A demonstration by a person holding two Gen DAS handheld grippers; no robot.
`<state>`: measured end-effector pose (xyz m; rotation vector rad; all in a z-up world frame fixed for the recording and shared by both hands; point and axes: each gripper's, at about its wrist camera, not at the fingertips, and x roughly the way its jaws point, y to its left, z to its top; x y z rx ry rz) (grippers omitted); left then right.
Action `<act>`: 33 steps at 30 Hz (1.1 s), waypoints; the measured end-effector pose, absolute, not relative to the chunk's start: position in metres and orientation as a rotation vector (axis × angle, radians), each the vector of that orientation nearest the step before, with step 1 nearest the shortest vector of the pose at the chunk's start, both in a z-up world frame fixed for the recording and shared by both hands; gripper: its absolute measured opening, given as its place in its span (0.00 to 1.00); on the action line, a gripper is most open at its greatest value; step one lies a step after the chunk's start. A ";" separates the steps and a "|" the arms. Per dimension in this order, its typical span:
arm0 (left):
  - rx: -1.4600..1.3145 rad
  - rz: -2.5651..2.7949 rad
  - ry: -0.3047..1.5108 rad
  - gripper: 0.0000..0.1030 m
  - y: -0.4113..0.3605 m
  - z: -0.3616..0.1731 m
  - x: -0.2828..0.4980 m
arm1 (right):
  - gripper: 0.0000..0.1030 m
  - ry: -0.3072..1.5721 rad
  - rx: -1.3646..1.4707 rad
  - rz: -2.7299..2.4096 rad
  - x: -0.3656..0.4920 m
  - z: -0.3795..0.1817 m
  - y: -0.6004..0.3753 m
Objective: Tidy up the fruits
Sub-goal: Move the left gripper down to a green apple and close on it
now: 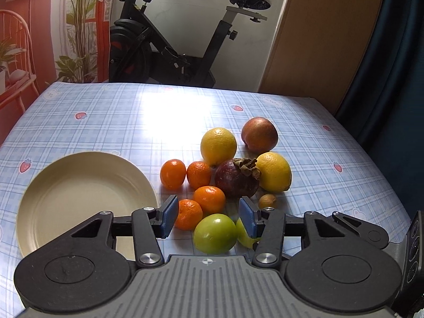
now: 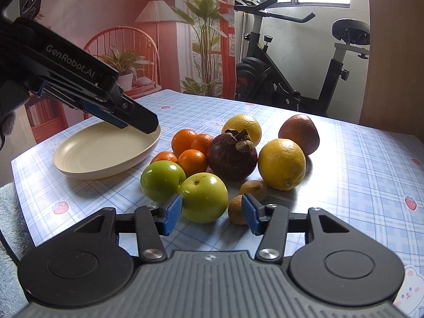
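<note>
A heap of fruit lies on the checked tablecloth: two lemons (image 1: 218,145) (image 2: 281,163), a dark mangosteen (image 1: 235,179) (image 2: 232,156), a reddish round fruit (image 2: 299,133), several tangerines (image 1: 209,198) (image 2: 192,161), two green apples (image 2: 162,181) (image 2: 204,197) and small brown fruits (image 2: 253,186). A cream plate (image 1: 79,198) (image 2: 100,153) stands empty to the left of the heap. My left gripper (image 1: 209,218) (image 2: 148,126) is open and hangs over the plate's near rim. My right gripper (image 2: 212,214) is open, with the nearer green apple between its pads and unclamped.
An exercise bike (image 2: 291,79) stands behind the table. A wooden panel (image 1: 318,39) is at the back right. The table's edges fall away on the left and right. A grey fluffy cloth (image 2: 10,225) lies at the near left corner.
</note>
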<state>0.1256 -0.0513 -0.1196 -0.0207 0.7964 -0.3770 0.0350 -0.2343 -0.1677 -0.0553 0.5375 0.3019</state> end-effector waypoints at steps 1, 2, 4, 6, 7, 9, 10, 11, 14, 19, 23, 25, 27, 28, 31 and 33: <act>-0.024 -0.389 0.803 0.52 -0.054 -0.121 0.128 | 0.48 0.537 -0.055 0.308 0.035 -0.168 -0.234; -0.023 -0.403 0.811 0.52 -0.059 -0.122 0.132 | 0.47 0.538 -0.056 0.313 0.035 -0.168 -0.234; -0.020 -0.422 0.822 0.51 -0.066 -0.125 0.137 | 0.46 0.539 -0.056 0.326 0.034 -0.168 -0.234; -0.026 -0.445 0.839 0.51 -0.072 -0.128 0.142 | 0.45 0.538 -0.057 0.334 0.034 -0.168 -0.234; -0.032 -0.456 0.849 0.50 -0.075 -0.130 0.145 | 0.45 0.537 -0.057 0.337 0.034 -0.168 -0.234; -0.046 -0.476 0.872 0.45 -0.080 -0.134 0.150 | 0.43 0.539 -0.056 0.342 0.034 -0.168 -0.234; -0.052 -0.492 0.894 0.39 -0.083 -0.136 0.153 | 0.43 0.540 -0.057 0.342 0.034 -0.168 -0.234; -0.051 -0.502 0.909 0.37 -0.085 -0.138 0.155 | 0.43 0.540 -0.059 0.343 0.034 -0.168 -0.233; -0.037 -0.512 0.936 0.37 -0.092 -0.141 0.158 | 0.43 0.557 -0.060 0.344 0.033 -0.169 -0.232; -0.062 -0.533 0.974 0.37 -0.097 -0.147 0.166 | 0.43 0.576 -0.049 0.339 0.034 -0.171 -0.231; -0.090 -0.540 1.012 0.37 -0.099 -0.153 0.173 | 0.43 0.595 -0.027 0.339 0.037 -0.173 -0.233; -0.106 -0.540 1.029 0.37 -0.097 -0.157 0.177 | 0.43 0.607 -0.013 0.339 0.039 -0.174 -0.235; -0.126 -0.542 1.045 0.37 -0.096 -0.160 0.179 | 0.43 0.618 0.007 0.338 0.042 -0.174 -0.238; -0.136 -0.545 1.053 0.37 -0.096 -0.162 0.180 | 0.43 0.623 0.016 0.338 0.043 -0.174 -0.239; -0.143 -0.554 1.067 0.37 -0.096 -0.164 0.181 | 0.43 0.639 0.042 0.334 0.047 -0.175 -0.241; -0.144 -0.562 1.074 0.37 -0.096 -0.165 0.181 | 0.43 0.647 0.054 0.332 0.048 -0.176 -0.240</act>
